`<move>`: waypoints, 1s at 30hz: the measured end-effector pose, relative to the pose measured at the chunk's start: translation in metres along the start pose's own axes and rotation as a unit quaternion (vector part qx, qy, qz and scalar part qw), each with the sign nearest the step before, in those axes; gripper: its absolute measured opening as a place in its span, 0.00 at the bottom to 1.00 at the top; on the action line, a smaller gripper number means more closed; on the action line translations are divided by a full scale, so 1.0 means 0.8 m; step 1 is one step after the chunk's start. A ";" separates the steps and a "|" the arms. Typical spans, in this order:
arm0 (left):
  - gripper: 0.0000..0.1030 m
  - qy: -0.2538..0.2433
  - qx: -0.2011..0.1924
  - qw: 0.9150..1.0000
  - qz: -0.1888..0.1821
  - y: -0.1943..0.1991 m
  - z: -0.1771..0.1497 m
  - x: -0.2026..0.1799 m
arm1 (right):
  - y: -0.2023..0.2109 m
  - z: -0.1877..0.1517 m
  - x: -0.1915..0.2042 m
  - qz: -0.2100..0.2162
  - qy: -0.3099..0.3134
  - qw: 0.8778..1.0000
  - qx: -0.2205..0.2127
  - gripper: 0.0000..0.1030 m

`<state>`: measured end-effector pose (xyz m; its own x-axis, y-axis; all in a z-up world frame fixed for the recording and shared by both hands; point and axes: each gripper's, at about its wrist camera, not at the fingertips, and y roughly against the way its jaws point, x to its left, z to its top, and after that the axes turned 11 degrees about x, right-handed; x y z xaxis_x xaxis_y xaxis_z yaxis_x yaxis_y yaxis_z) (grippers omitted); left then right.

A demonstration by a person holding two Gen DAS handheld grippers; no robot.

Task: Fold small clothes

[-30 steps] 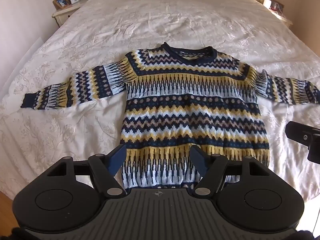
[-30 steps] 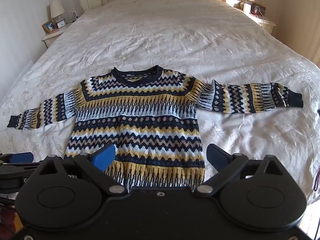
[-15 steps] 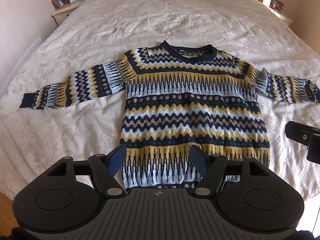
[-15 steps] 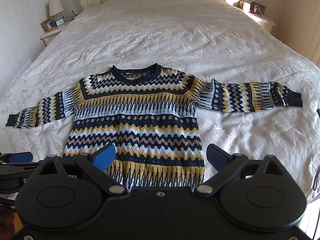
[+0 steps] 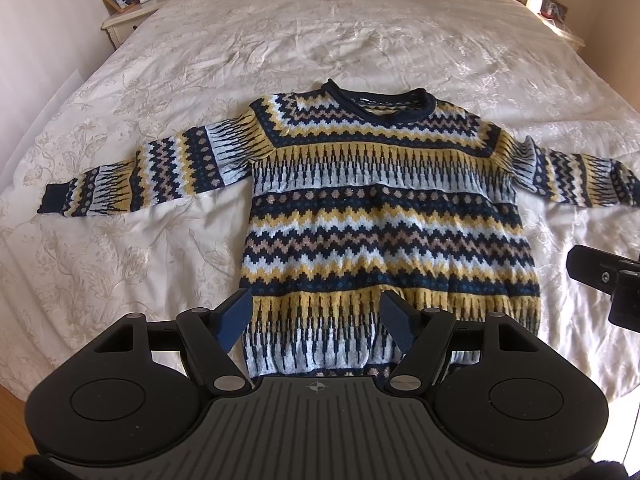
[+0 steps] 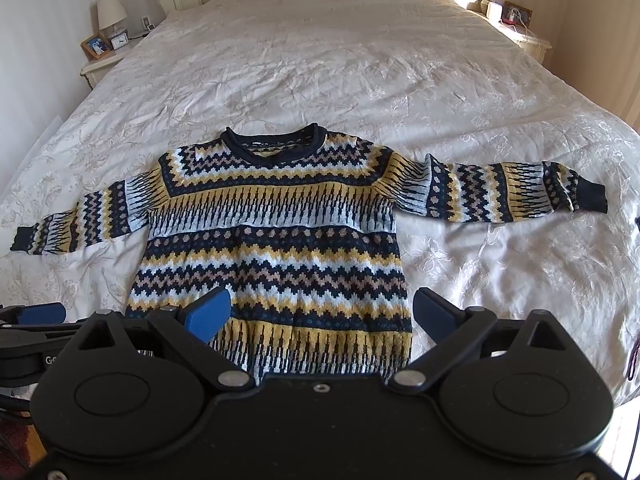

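Now your left gripper [image 5: 316,322] and right gripper [image 6: 322,314] both hover with fingers spread wide and empty above the hem of the patterned sweater [image 6: 276,240], which lies flat on the bedspread [image 6: 340,60].

Sweater [image 5: 384,216] was chunky knit wool, matt and nubbly. Bedspread [image 5: 320,32] under it was silky cloth, faint sheen, creased, floral embroidery. Left gripper [image 5: 316,320] was matt black plastic with textured blue pads [image 5: 236,316] and shiny metal pivot pins. Right gripper [image 6: 320,316] looked the same.
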<state>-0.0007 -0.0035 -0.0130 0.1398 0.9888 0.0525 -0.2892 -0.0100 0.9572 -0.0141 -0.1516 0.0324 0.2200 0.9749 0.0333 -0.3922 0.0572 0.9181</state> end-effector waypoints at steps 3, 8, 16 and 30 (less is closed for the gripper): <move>0.67 -0.002 -0.001 1.000 0.002 0.002 0.000 0.001 | -0.001 -0.001 0.000 0.000 0.000 1.000 0.000 0.95; 0.67 -0.003 0.000 1.000 0.001 -0.002 -0.001 -0.001 | -0.002 0.000 0.001 0.000 0.000 1.000 0.001 0.95; 0.67 -0.001 0.004 1.000 0.000 -0.005 0.000 -0.001 | -0.004 0.001 0.001 0.000 -0.001 1.000 0.003 0.95; 0.67 0.003 0.013 1.000 -0.001 -0.008 0.009 0.004 | -0.010 0.002 0.002 0.000 -0.001 1.000 0.005 0.95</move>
<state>0.0081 -0.0015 -0.0167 0.1338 0.9898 0.0495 -0.2638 -0.0126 0.9645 -0.0090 -0.1510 0.0256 0.2212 0.9746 0.0344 -0.3829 0.0543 0.9222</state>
